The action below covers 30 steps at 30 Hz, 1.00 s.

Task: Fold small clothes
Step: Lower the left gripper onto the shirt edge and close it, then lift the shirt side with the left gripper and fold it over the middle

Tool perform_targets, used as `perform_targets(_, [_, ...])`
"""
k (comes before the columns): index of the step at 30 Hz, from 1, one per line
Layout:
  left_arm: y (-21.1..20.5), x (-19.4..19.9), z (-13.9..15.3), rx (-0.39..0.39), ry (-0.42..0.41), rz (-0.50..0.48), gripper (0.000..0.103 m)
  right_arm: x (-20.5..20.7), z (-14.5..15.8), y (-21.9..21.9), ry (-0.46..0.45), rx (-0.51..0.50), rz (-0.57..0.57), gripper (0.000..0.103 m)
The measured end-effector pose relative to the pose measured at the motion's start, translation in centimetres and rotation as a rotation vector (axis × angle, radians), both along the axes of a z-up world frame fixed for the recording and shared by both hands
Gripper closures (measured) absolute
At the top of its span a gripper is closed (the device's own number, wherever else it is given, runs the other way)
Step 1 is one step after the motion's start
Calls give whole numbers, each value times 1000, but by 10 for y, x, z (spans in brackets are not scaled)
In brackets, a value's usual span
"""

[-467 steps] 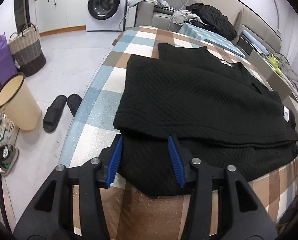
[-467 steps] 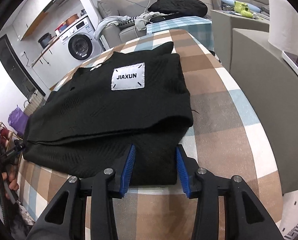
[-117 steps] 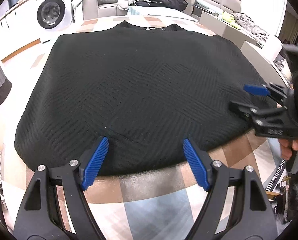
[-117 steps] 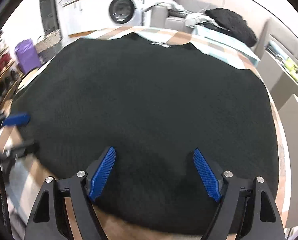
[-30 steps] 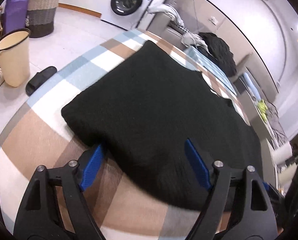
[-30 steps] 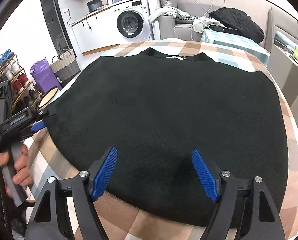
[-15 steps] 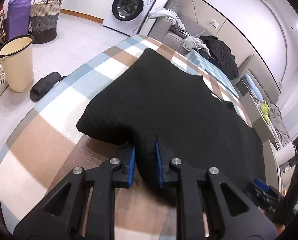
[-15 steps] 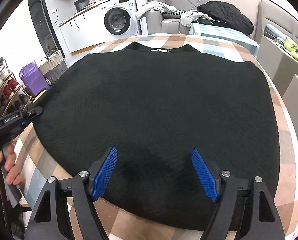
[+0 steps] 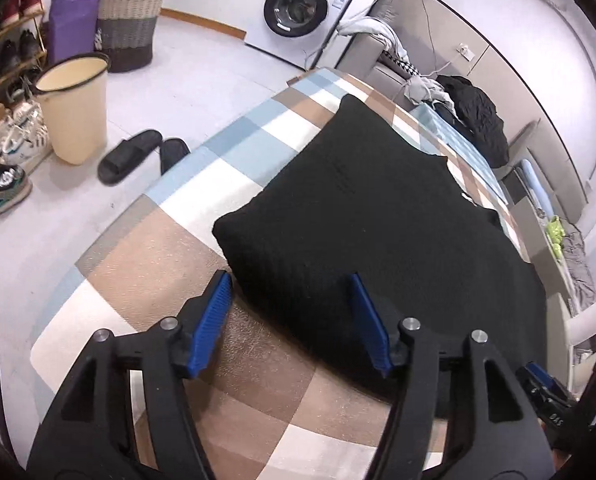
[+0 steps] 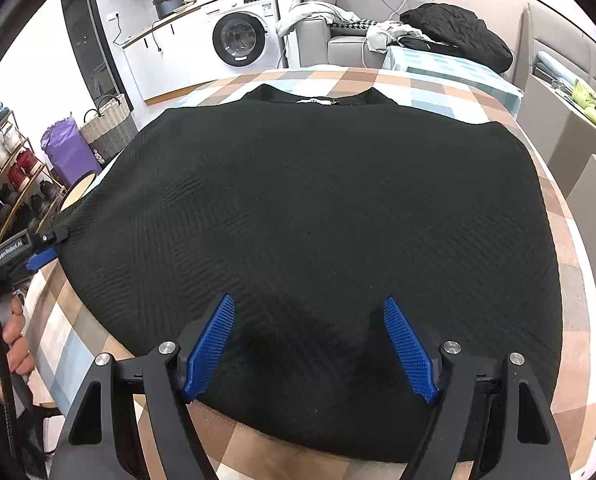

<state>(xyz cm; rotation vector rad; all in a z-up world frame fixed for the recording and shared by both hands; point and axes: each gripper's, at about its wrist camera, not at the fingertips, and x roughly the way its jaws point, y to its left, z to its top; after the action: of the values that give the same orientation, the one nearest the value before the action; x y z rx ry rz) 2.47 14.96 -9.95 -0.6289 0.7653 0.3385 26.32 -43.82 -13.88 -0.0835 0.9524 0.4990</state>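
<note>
A black knit sweater lies spread flat on the checked tablecloth, collar at the far side. It also shows in the left wrist view. My left gripper is open with its blue pads on either side of the sweater's near left corner, holding nothing. It also shows in the right wrist view at the sweater's left edge. My right gripper is open over the sweater's near hem, holding nothing. Its tip shows in the left wrist view.
The table edge drops to the floor on the left, where a beige bin, black slippers and a woven basket stand. A washing machine and a sofa with a dark jacket lie beyond. A grey cabinet is at the right.
My left gripper was shut on the sweater's corner half a second ago and has now opened and let it go. My right gripper stays open over the hem.
</note>
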Motion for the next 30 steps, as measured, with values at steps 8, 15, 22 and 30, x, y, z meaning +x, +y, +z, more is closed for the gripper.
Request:
perform_targets(8, [6,14,3,8,-10,-30,42,0,0,1,0,-5,4,24])
perform_targets(15, [4,-21,35,-27,-166,-76,42,0,0,0,3,-5,-11,24])
perform_targets(22, [1,-47,33,-45,-77,-107,42,0,0,5,1,-5,10,24])
perform_targets(30, [-2,-35,2,-163,-36,-88,41,-4,-1,13,-3,-3,39,24])
